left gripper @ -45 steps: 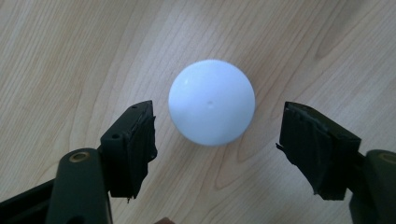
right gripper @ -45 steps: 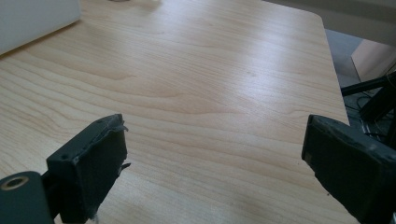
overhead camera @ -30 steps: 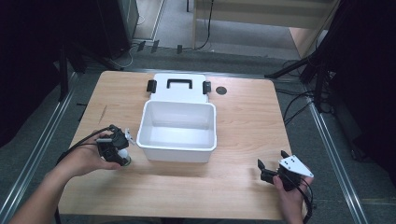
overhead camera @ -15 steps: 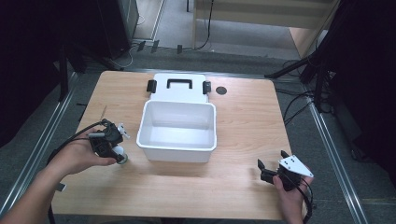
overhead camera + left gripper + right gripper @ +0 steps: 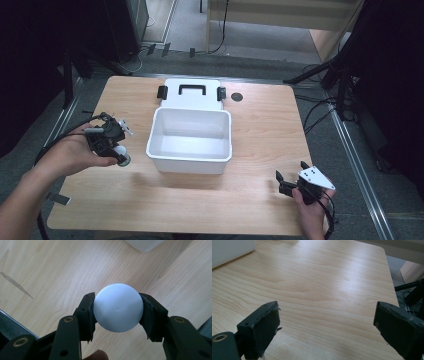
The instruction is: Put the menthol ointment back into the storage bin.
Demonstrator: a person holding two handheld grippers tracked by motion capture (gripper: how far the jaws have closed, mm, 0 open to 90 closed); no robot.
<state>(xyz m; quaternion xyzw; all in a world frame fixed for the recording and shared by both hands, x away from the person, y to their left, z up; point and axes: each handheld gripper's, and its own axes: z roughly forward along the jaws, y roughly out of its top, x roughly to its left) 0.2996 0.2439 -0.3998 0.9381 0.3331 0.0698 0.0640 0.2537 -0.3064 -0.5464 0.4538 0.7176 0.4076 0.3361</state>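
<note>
Two grippers — the left gripper (image 5: 116,150) and the right gripper (image 5: 290,182) — one white ball (image 5: 118,307), one white bin (image 5: 190,141), one lid (image 5: 190,93) — all at one counter (image 5: 260,130).

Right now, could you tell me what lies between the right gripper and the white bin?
Nothing: in the high view, bare wooden table separates the open right gripper from the white bin.

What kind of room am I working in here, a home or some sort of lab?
Most likely a lab or test workshop, not a home. A bare wooden table stands on grey flooring, with cables trailing beside it and black stand legs behind. On it sits a white bin and its lid.
</note>
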